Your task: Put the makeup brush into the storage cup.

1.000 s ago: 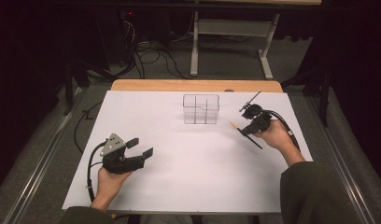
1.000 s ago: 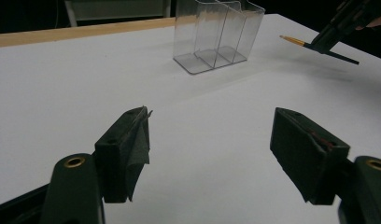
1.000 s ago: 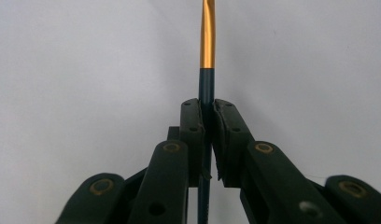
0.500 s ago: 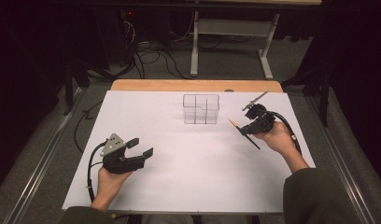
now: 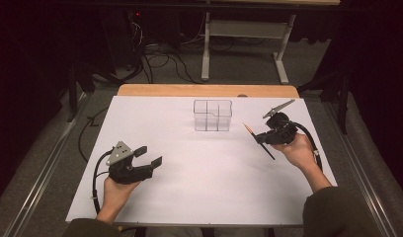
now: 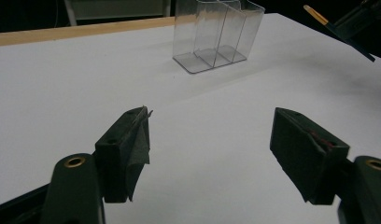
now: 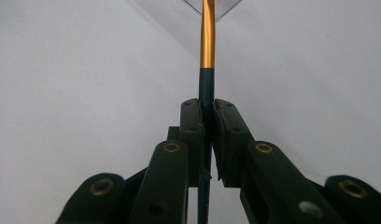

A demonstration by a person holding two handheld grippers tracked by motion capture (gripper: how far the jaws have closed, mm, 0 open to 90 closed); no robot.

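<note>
Left gripper (image 5: 149,156) idle, jaws wide, empty. Right gripper (image 5: 263,137) clamped on brush (image 7: 206,88) mid-shaft, above table right of organizer (image 5: 213,115). Brush looks light, stiff, slick; grip the dark shaft, not the gold ferrule.

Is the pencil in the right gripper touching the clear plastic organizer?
Apart. In the high view, white table shows between the tip of the pencil and the clear organizer; the right gripper holds the pencil off to the side.

A white sheet (image 5: 204,187) covers the wooden table (image 5: 204,90); cables (image 5: 160,59) lie on the grey floor (image 5: 249,64) beyond
</note>
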